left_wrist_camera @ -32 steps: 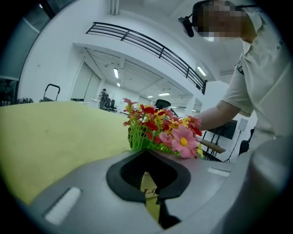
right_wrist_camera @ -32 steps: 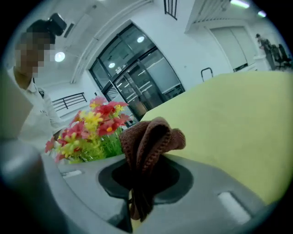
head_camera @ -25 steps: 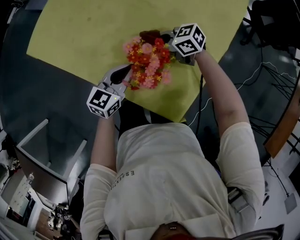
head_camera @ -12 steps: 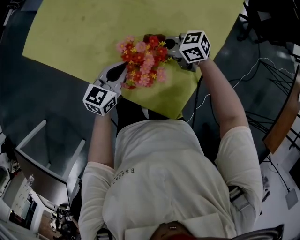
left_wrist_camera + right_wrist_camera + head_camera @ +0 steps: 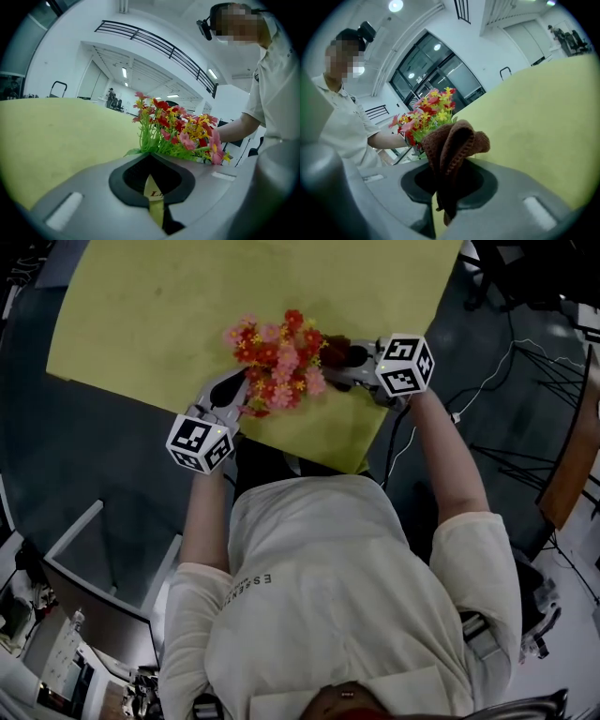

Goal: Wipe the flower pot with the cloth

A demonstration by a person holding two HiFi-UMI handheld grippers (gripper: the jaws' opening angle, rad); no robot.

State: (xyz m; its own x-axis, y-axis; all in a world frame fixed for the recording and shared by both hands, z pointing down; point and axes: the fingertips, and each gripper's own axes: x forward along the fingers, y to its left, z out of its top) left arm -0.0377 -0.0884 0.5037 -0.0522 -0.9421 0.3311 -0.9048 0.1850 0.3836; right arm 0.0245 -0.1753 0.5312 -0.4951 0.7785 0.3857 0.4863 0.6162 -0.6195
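The flowers (image 5: 275,362), a bunch of red, pink and yellow blossoms on green stems, stand on the yellow-green desk (image 5: 159,306) near its front corner; the flower pot under them is hidden by the blossoms in the head view, and neither gripper view shows it clearly.

The left tool (image 5: 246,395) lies at the bunch's lower left, its tips right at the stems; in the left gripper view the left tool (image 5: 152,161) has its jaws together, with a thin yellowish strip (image 5: 154,199) bearing red letters showing in the seam between them; the flowers (image 5: 180,129) rise just beyond the tips.

The right tool (image 5: 349,360) sits at the right side of the bunch, clamped on the brown cloth (image 5: 335,349), which lies close against the blossoms; in the right gripper view the right tool (image 5: 449,176) pinches the cloth (image 5: 454,145), whose knitted folds bulge up above the jaws; the flowers (image 5: 426,115) stand behind it, to the left.

The person's white shirt (image 5: 328,596) fills the lower part of the head view; both forearms reach to the desk's edge.
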